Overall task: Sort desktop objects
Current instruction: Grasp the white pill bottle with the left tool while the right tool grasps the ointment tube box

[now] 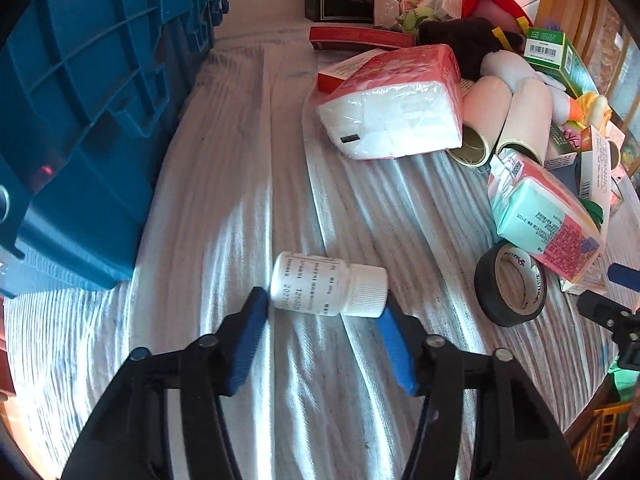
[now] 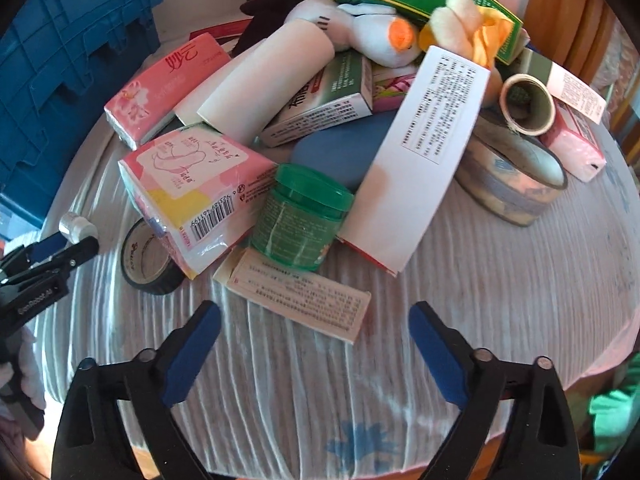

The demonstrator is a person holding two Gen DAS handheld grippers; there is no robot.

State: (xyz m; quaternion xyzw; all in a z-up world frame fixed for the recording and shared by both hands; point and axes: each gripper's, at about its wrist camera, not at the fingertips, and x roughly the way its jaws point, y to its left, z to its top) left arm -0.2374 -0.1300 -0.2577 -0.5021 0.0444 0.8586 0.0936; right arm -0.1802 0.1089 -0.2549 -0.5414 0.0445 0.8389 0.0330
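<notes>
A white pill bottle (image 1: 328,284) lies on its side on the striped cloth (image 1: 240,200). My left gripper (image 1: 323,303) points down at it, one blue pad against the bottle's base and the other against its ribbed cap. In the right wrist view that gripper (image 2: 60,248) shows at the left edge with the bottle's cap (image 2: 78,228) beside it. My right gripper (image 2: 316,310) hangs open over the cloth with nothing gripped. A flat printed paper box (image 2: 296,298) lies just ahead of its fingertips, and a green jar (image 2: 300,216) stands behind that.
A blue crate (image 1: 80,120) stands along the left. A black tape roll (image 1: 512,284) lies right of the bottle. Behind is a pile: tissue packs (image 1: 396,108), a long white box (image 2: 420,152), a wide tape roll (image 2: 516,184), cardboard tubes, green boxes, a plush duck (image 2: 380,36).
</notes>
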